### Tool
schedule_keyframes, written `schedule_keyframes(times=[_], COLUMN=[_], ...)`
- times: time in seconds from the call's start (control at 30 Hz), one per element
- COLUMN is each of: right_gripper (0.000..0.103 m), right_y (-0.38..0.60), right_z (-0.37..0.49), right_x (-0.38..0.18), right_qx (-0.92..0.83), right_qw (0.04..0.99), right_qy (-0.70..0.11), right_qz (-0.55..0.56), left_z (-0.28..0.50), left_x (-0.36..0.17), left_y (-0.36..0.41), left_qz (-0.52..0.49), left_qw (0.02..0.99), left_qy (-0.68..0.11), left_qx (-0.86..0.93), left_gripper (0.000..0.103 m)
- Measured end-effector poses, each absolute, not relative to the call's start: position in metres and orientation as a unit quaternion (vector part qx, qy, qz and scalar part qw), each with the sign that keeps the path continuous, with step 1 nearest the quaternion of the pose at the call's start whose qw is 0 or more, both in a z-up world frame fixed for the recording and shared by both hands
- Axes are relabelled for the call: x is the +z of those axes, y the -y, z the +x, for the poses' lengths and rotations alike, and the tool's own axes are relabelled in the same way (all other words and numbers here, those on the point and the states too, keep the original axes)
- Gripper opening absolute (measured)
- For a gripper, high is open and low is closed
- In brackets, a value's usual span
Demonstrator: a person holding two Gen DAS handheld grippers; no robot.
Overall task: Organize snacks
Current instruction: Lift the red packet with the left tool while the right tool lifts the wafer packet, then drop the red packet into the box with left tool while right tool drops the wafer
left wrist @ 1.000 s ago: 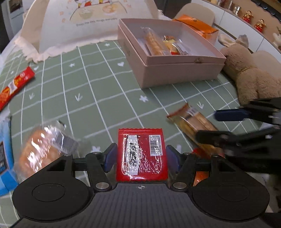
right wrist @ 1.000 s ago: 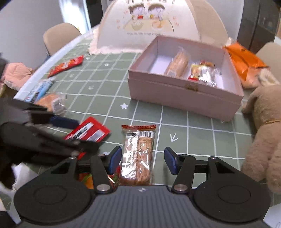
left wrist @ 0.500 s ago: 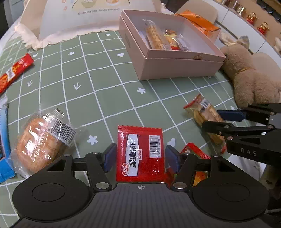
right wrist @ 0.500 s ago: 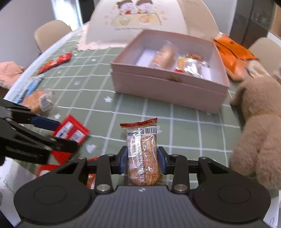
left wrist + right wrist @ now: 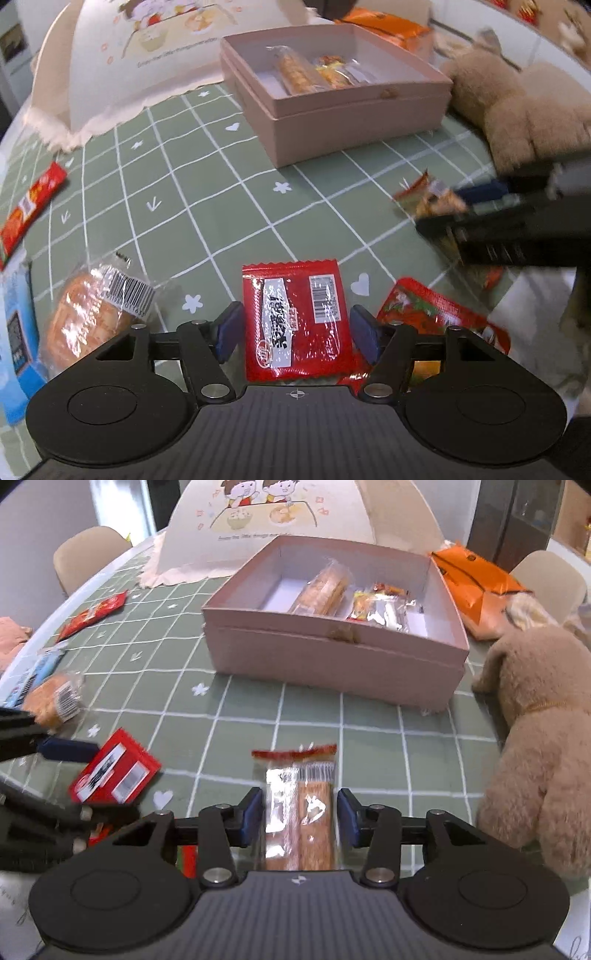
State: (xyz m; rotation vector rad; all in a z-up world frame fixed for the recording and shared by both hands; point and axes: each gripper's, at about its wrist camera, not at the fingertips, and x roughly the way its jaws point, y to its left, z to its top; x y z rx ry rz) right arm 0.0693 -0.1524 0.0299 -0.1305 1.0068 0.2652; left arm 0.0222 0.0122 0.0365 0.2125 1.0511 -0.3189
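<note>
Snack sorting on the green gridded counter (image 5: 303, 716)

Left tool (image 5: 295, 332) spread around red sachet (image 5: 295, 317); right tool (image 5: 300, 818) clamped on cracker pack (image 5: 300, 805). Pink box (image 5: 332, 661) ahead, plush toy (image 5: 543, 738) beside it.

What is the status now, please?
Left tool open around red packet. Right tool shut on cracker pack, lifted. Box ahead, path clear.

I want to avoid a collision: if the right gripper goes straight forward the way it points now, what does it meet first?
The right gripper, shut on the clear cracker packet, points at the pink box. It would probably meet the box's near wall first, though its height is unclear.
</note>
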Motion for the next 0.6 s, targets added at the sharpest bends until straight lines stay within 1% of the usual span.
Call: schedule_keyframes(times=[0.1,0.23,0.33,0.47,0.6], right_gripper=[0.036,0.035,0.035,0.036,0.036], right_y=[0.151,0.156,0.165,0.181,0.189], right_z=[0.067,0.056,0.052,0.051,0.051], right_x=[0.042,0.073,0.095,0.111,0.112], right_qx=[0.131,0.151,0.146,0.132,0.119], right_qw=[0.874,0.888,0.898,0.906,0.908], right_qy=[-0.464,-0.432,-0.412,-0.400,-0.402], right_qz=[-0.058,-0.050,-0.045,-0.024,-0.014], left_z=[0.021,0.011,0.007,0.019,0.044], left_x=[0.037,0.038,0.052,0.106,0.175], left_y=[-0.018,-0.024,-0.026,-0.025,-0.020], left_qz=[0.098,0.089,0.072,0.021,-0.018], left_qw=[0.846,0.853,0.863,0.889,0.931], left_qy=[-0.499,-0.489,-0.471,-0.409,-0.293], left_qx=[-0.159,-0.161,-0.171,-0.203,-0.217], left_gripper=[0.067,0.064,0.063,0.063,0.065])
